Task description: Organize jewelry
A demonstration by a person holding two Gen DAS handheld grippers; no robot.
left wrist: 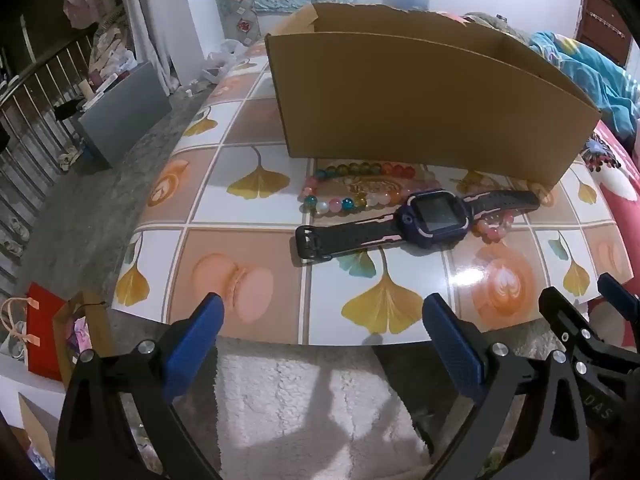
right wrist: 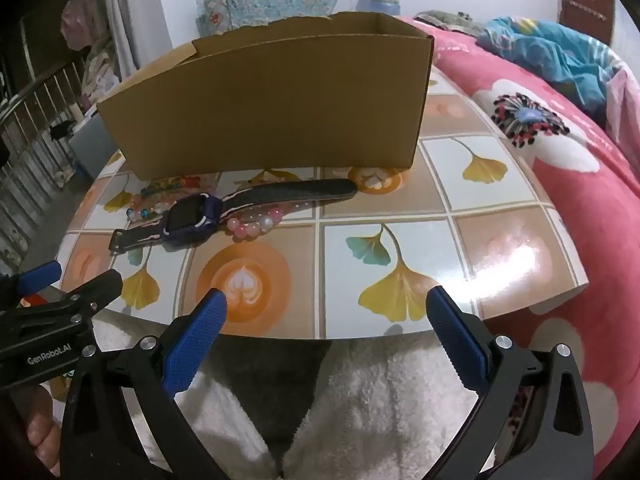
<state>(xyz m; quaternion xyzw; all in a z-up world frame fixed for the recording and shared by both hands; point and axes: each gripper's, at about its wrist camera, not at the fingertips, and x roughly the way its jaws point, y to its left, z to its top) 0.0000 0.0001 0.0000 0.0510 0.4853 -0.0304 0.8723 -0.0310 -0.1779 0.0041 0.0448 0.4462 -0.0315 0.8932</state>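
Observation:
A dark smartwatch (left wrist: pixel 428 220) (right wrist: pixel 196 218) with a purple case lies flat on the tiled tabletop (left wrist: pixel 248 248) (right wrist: pixel 400 208). Behind it rests a multicoloured bead bracelet (left wrist: pixel 344 192) (right wrist: pixel 160 200); a pink bead bracelet (left wrist: pixel 494 229) (right wrist: pixel 252 226) peeks out under the strap. An open-topped cardboard box (left wrist: pixel 420 108) (right wrist: pixel 272 112) stands behind them. My left gripper (left wrist: pixel 324 316) hovers open over the table's near edge, nothing between its blue pads. My right gripper (right wrist: pixel 326 312) is open and empty too, at the near edge to the right of the watch.
A pink flowered blanket (right wrist: pixel 580 184) and a blue cloth (right wrist: pixel 560 56) lie right of the table. White fluffy fabric (right wrist: pixel 380 400) is below both grippers. Left of the table are a grey box (left wrist: pixel 124 112), a railing (left wrist: pixel 32 120) and paper bags (left wrist: pixel 44 340) on the floor.

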